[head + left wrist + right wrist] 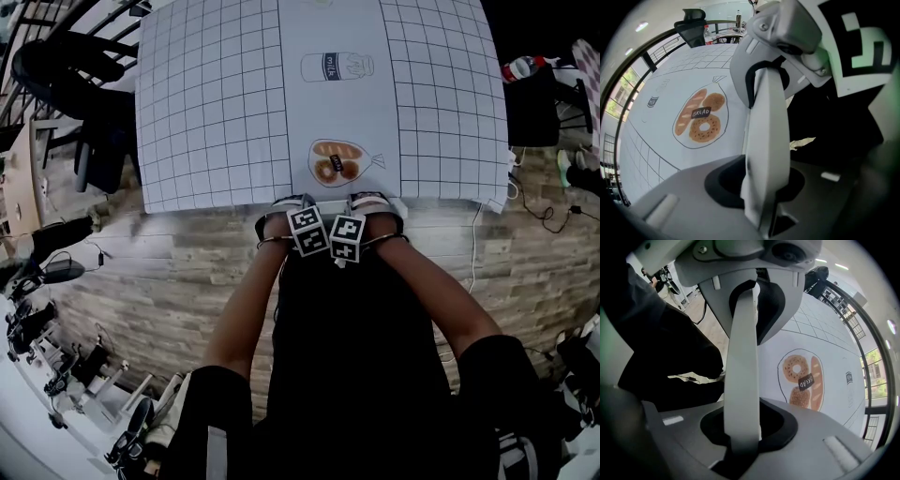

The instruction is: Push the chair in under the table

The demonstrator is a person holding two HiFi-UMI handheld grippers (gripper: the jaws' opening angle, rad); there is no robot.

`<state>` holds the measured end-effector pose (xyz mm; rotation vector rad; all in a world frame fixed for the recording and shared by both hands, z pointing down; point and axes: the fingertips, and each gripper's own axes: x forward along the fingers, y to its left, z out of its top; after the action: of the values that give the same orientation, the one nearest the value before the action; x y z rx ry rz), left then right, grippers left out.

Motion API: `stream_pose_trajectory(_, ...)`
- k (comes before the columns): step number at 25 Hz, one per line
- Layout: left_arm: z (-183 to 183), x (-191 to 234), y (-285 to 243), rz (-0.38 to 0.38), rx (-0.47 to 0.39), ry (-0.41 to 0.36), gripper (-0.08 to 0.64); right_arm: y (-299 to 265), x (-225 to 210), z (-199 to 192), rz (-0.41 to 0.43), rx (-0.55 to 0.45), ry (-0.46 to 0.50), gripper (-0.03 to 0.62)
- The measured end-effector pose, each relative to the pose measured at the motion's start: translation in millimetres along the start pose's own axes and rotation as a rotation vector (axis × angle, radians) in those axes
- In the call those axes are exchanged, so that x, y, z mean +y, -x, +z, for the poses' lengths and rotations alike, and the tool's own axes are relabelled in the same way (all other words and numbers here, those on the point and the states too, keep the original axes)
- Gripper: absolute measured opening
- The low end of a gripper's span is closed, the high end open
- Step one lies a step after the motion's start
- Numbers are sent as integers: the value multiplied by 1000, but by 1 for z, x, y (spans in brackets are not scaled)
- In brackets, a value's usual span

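The table (206, 112) wears a white grid cloth with a bread picture (339, 162) and a milk picture (336, 67). Side by side at its near edge, my left gripper (295, 211) and right gripper (366, 208) point down, their marker cubes touching. The black chair back (347, 281) lies right under them, between my forearms. The left gripper view has a white finger (766, 140) in front of the bread picture (701, 119), with the dark chair (834, 136) to its right. The right gripper view has a white finger (743, 380) between the dark chair (670, 357) and the table (825, 333). The fingertips are hidden.
A black office chair (84, 84) stands at the table's far left corner. A wood-plank floor (169, 281) runs round the table. Cables (544, 211) trail on the floor at the right, by a dark box with a bottle (523, 67). Gear clutters the lower left (56, 366).
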<state>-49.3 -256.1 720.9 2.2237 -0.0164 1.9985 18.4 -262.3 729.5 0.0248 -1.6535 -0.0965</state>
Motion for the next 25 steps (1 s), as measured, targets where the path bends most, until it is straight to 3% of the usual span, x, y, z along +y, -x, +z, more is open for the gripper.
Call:
stream_pose_trajectory(8, 0, 1, -1, 2, 8, -12, 114, 0, -1, -1, -11, 2, -4, 92)
stream_pose_trajectory(12, 1, 0, 3, 10, 16, -41, 118, 6, -3, 1, 12, -37, -56, 116)
stream_pose_trajectory(15, 6, -4, 11, 22, -28, -16, 115, 23, -4, 3, 22, -70, -104, 156)
stream_pose_trajectory(19, 4, -5, 30, 53, -69, -3, 127, 45, -4, 8, -36, -90, -135, 151)
stream_pose_trajectory(22, 7, -8, 47, 87, -116, -2, 132, 65, -5, 10, -68, -127, -207, 150)
stream_pose_trajectory(25, 5, -11, 69, 127, -192, 46, 132, 88, -6, 15, -92, -188, -304, 155)
